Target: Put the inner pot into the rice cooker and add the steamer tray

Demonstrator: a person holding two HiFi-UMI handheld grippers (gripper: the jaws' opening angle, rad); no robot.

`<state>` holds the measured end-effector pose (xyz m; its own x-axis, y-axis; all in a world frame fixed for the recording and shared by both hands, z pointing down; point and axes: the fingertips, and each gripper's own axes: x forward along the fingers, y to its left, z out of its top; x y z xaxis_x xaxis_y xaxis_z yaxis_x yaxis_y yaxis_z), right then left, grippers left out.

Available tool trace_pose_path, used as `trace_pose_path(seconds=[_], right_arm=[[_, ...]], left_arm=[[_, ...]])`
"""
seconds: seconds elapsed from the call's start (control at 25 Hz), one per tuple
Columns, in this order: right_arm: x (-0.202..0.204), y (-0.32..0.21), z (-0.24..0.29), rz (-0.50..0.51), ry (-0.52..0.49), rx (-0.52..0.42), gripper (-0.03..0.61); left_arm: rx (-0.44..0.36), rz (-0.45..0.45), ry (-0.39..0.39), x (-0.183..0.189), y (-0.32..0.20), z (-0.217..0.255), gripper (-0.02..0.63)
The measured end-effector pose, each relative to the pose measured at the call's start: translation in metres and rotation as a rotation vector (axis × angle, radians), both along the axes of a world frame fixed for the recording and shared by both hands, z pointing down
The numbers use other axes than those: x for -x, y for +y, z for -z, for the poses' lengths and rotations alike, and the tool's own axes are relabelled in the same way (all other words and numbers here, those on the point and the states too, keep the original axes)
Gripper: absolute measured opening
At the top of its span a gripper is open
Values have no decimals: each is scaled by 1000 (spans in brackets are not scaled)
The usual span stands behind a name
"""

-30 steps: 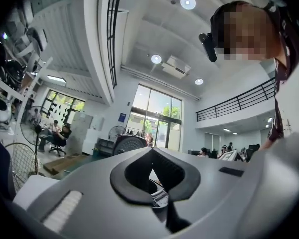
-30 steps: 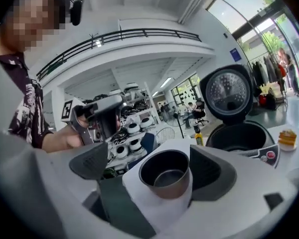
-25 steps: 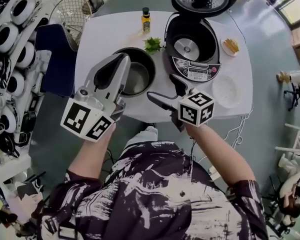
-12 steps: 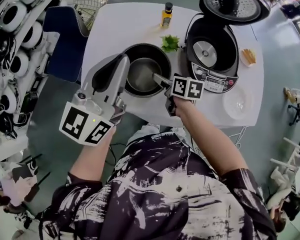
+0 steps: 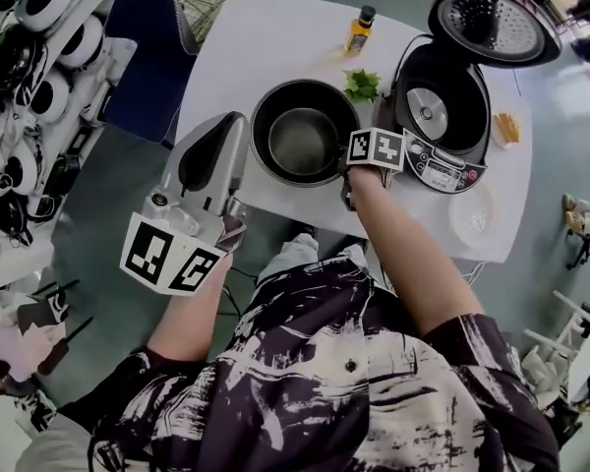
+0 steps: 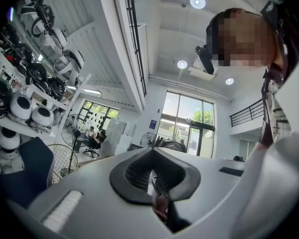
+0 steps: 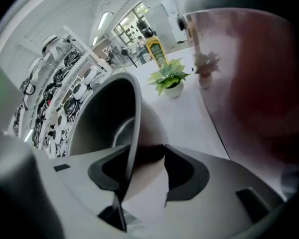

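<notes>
The right gripper [image 7: 148, 152] straddles the near-right rim of the inner pot [image 5: 297, 138], one jaw inside the dark bowl and one outside. Its jaws have just been closing on the thin wall, which lies against the inner pad. A sliver of pale surface shows before the outer pad, so the pinch does not look fully home. The left gripper [image 6: 152, 152], jaws together and empty, hangs at the near-left edge of the white table [image 5: 261, 47], clear of the pot. The pot stands upright on the table, just beside the open rice cooker [image 5: 442, 172], whose lid is tipped back and whose well is bare. A small green plant [image 5: 361, 85] sits on the far side of the gap between pot and cooker, and a yellow bottle [image 5: 359, 29] stands beyond it. A pale round dish [image 5: 469, 214], likely the steamer tray, waits near the cooker's front. The step in hand appears to be picking up the pot. Done well, it calls for a firm close far enough down the wall that the rim cannot slip, then a straight lift. A one-sided hold will probably let the pot sag, so a second pinch by the idle gripper on the opposite rim would steady it. From there it could be carried across, clear of the plant, and lowered level into the well.
</notes>
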<state>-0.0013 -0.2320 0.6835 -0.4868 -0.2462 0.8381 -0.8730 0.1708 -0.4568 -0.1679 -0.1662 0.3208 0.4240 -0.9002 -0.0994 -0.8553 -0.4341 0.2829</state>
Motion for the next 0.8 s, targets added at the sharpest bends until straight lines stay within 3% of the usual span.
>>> trace_pose_path(seconds=[0.16, 0.32, 0.4, 0.6, 0.8], right_arm=[[-2, -1, -5, 98, 134, 34, 125], [-23, -6, -6, 81, 273, 31, 10], [-25, -9, -1, 114, 307, 9, -5], [-3, -10, 12, 181, 279, -16, 6], [35, -14, 54, 182, 131, -34, 5]], left_arm=[[-15, 31, 18, 16, 6, 2, 5], [-36, 60, 38, 29, 11, 8, 5], [-45, 68, 40, 33, 14, 11, 5], [-55, 62, 49, 35, 13, 13, 5], [-86, 18, 64, 25, 13, 32, 5]])
